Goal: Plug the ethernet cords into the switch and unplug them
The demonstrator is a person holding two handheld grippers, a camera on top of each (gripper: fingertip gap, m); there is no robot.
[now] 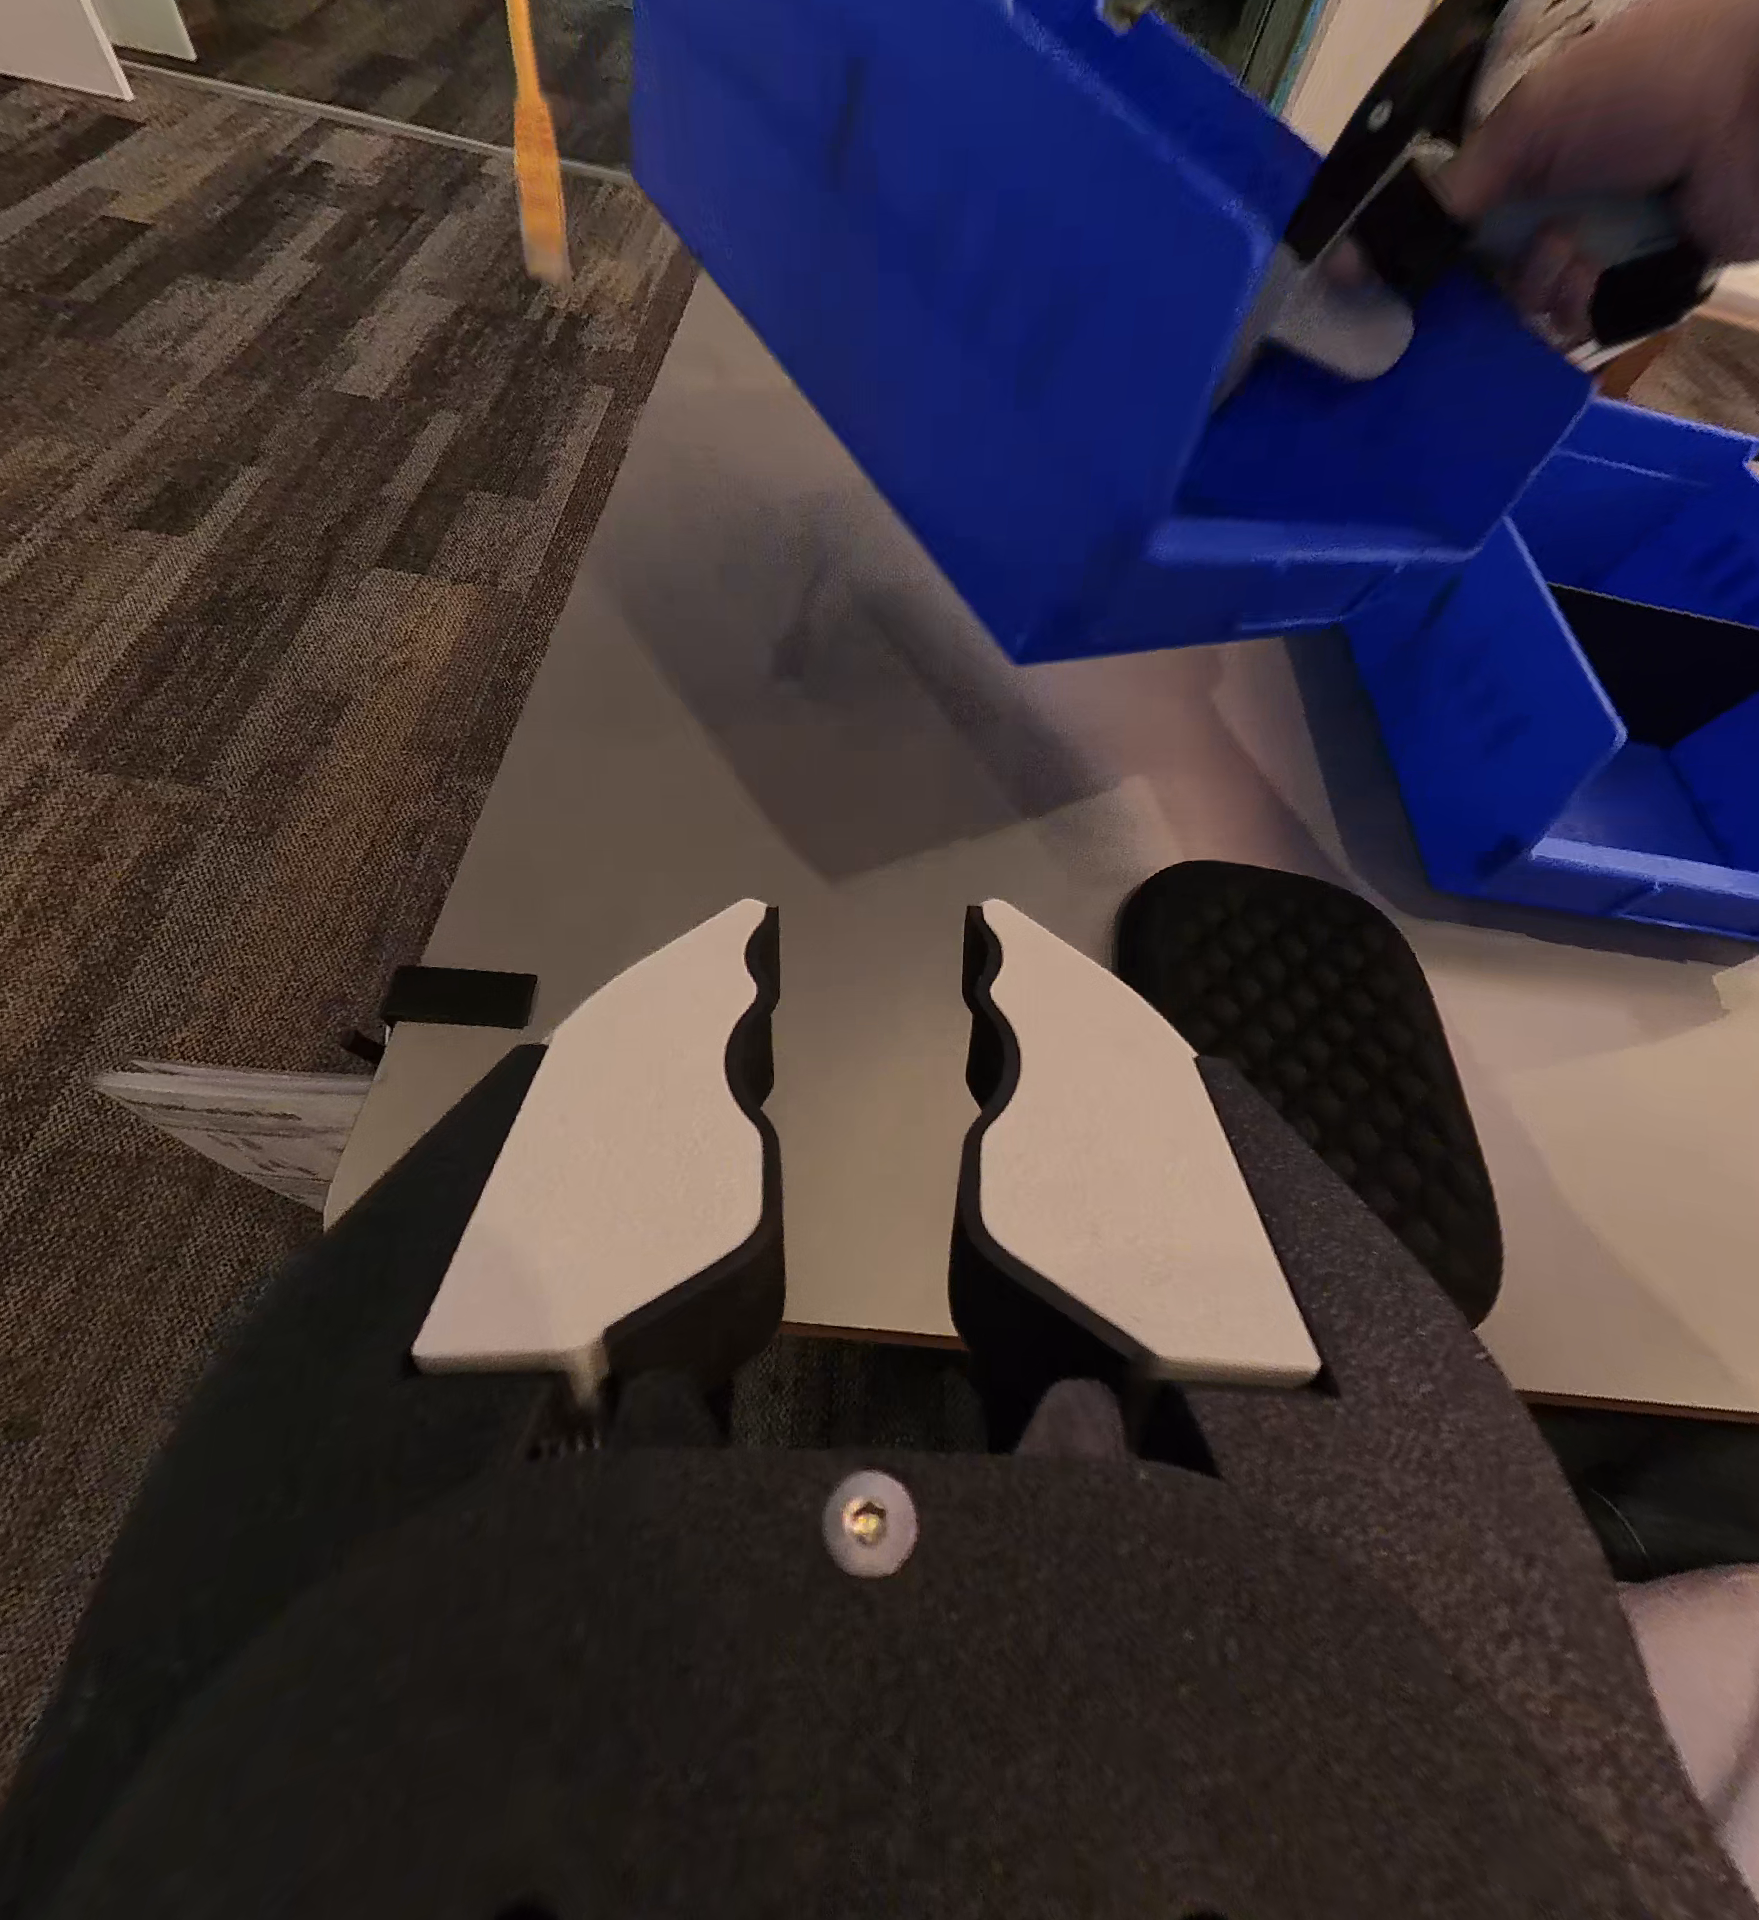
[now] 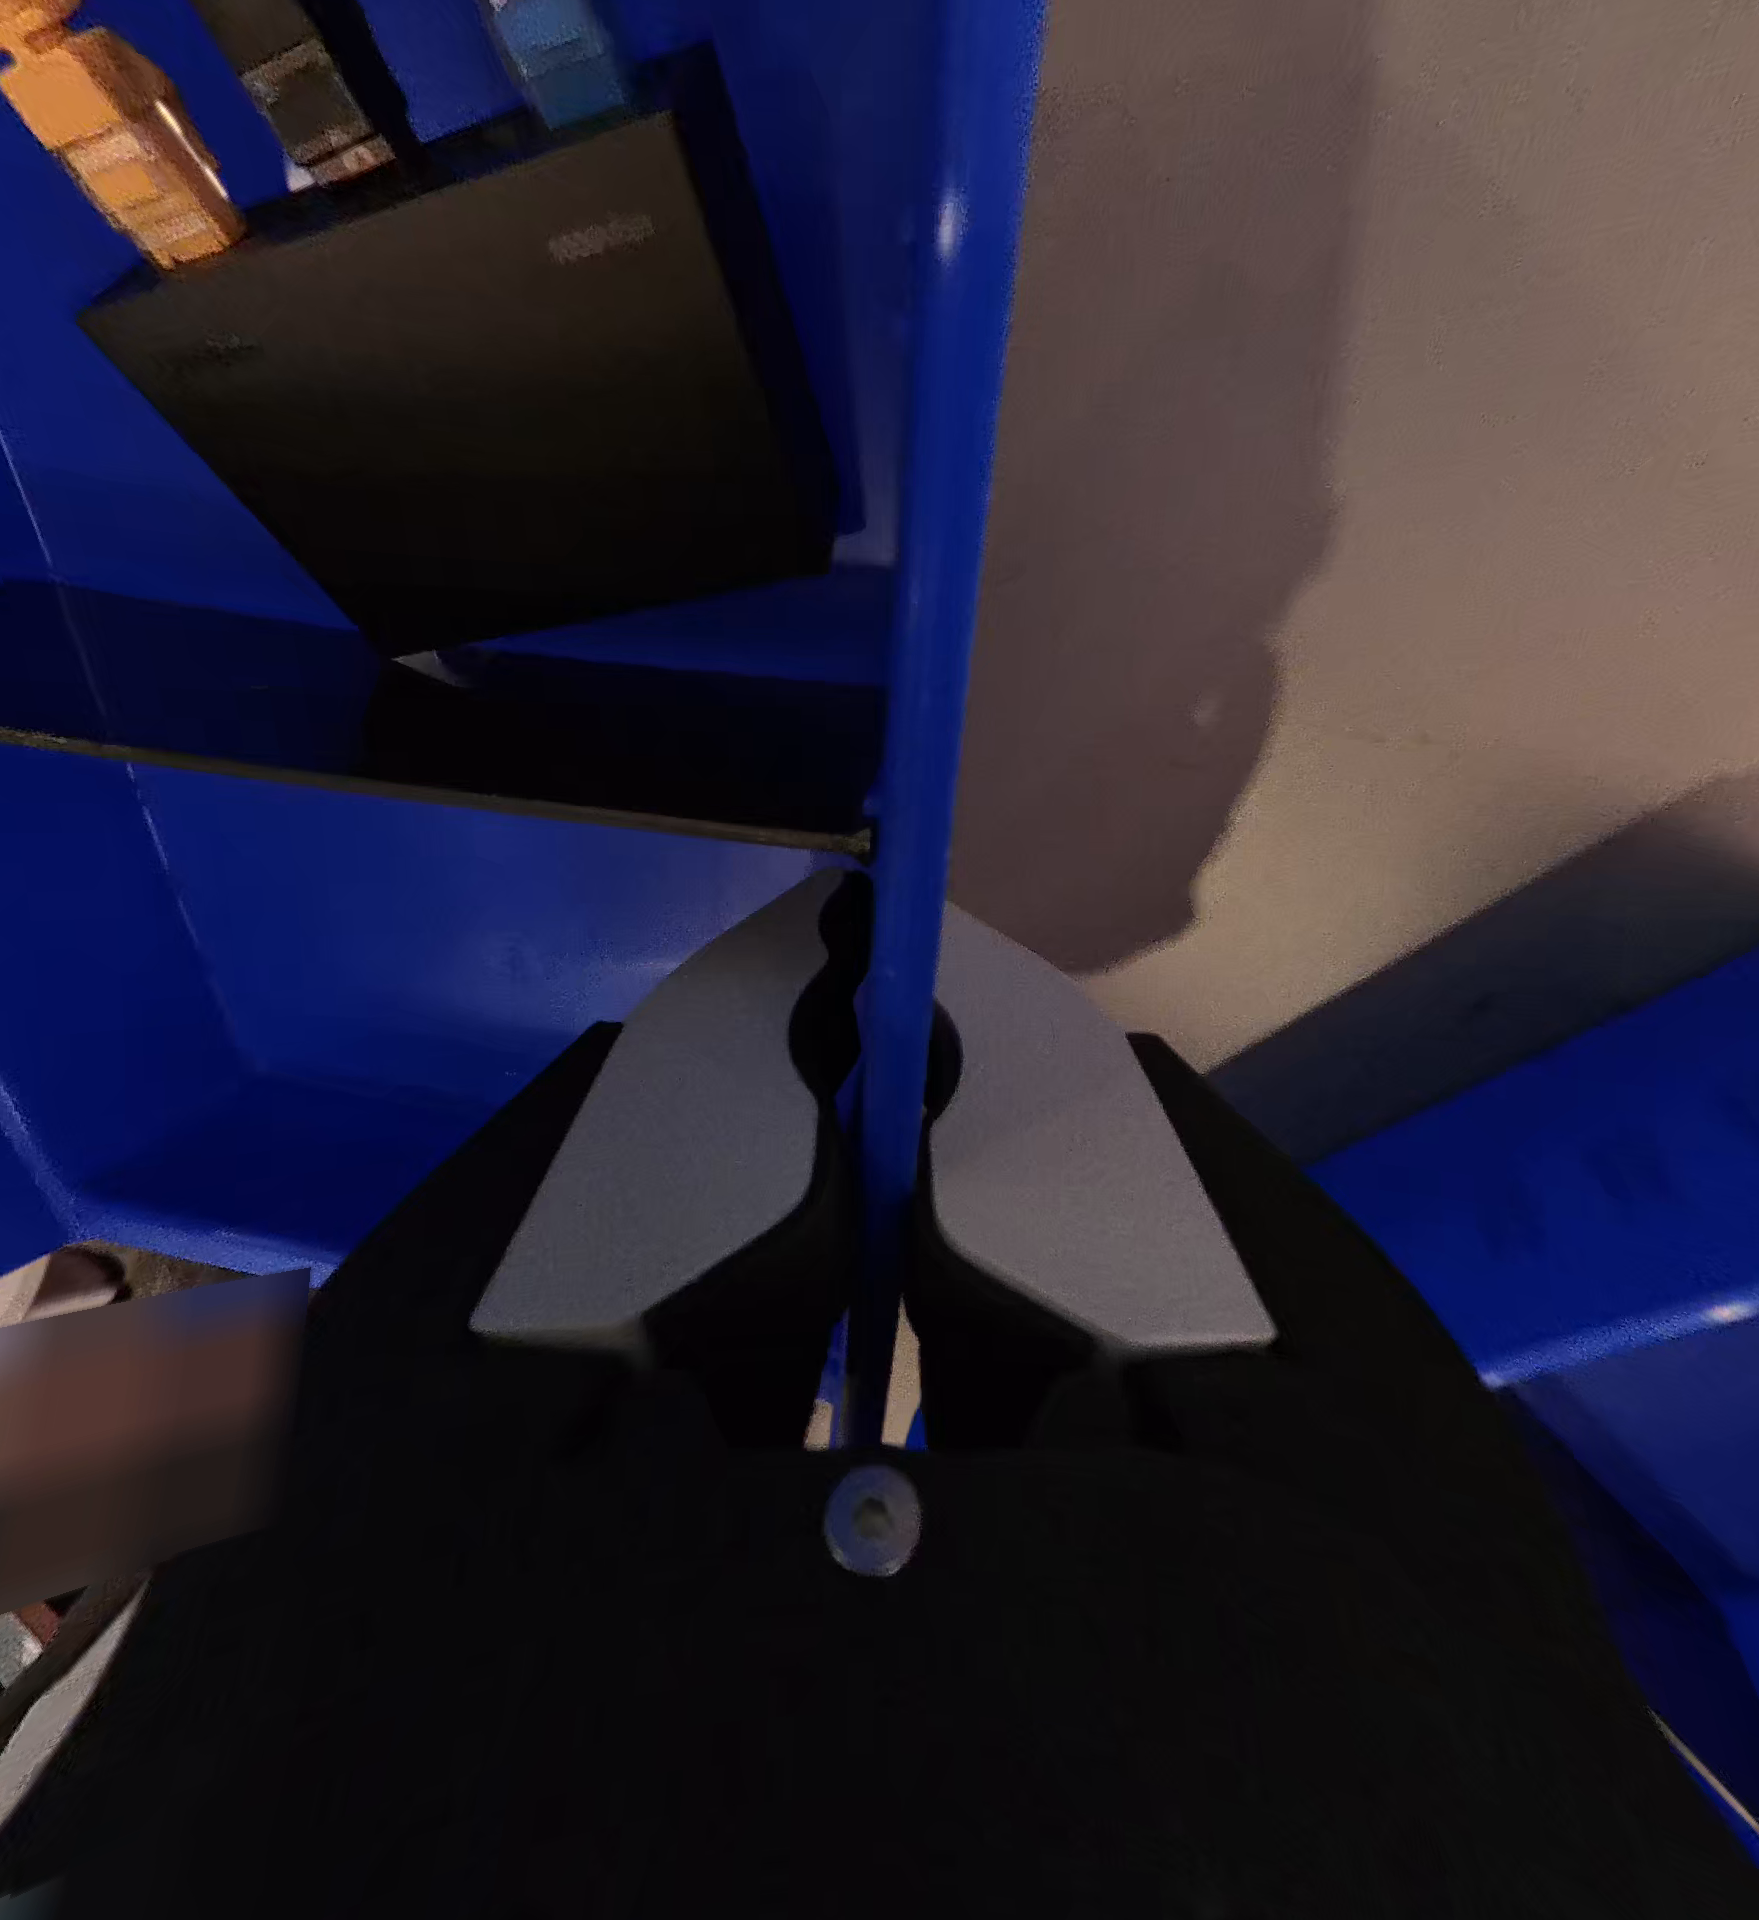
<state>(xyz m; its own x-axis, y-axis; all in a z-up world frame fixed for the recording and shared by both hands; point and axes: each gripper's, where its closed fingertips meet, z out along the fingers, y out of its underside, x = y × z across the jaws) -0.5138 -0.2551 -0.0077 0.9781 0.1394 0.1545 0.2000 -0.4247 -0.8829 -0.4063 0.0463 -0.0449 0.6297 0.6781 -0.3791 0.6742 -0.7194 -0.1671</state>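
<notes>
My right gripper (image 2: 890, 894) is shut on the side wall (image 2: 922, 520) of a blue bin and holds the bin tilted in the air. Inside the bin lies a black switch (image 2: 501, 395). An orange plug (image 2: 127, 156), a black plug (image 2: 319, 104) and a blue plug (image 2: 563, 62) sit at its far edge; I cannot tell if they are seated in ports. In the left wrist view the lifted bin (image 1: 958, 312) hangs above the white table (image 1: 750, 727), and an orange cord (image 1: 539, 156) dangles past it. My left gripper (image 1: 870, 914) is open and empty over the table's near edge.
A second blue bin (image 1: 1477, 727) stands on the table at the right, below the lifted one. A black honeycomb-textured pad (image 1: 1311, 1039) lies just right of my left gripper. A small black block (image 1: 459, 997) sits at the table's left edge. Carpeted floor (image 1: 179, 520) lies left of the table. Spacing between my two grippers at the tips: around 35 cm.
</notes>
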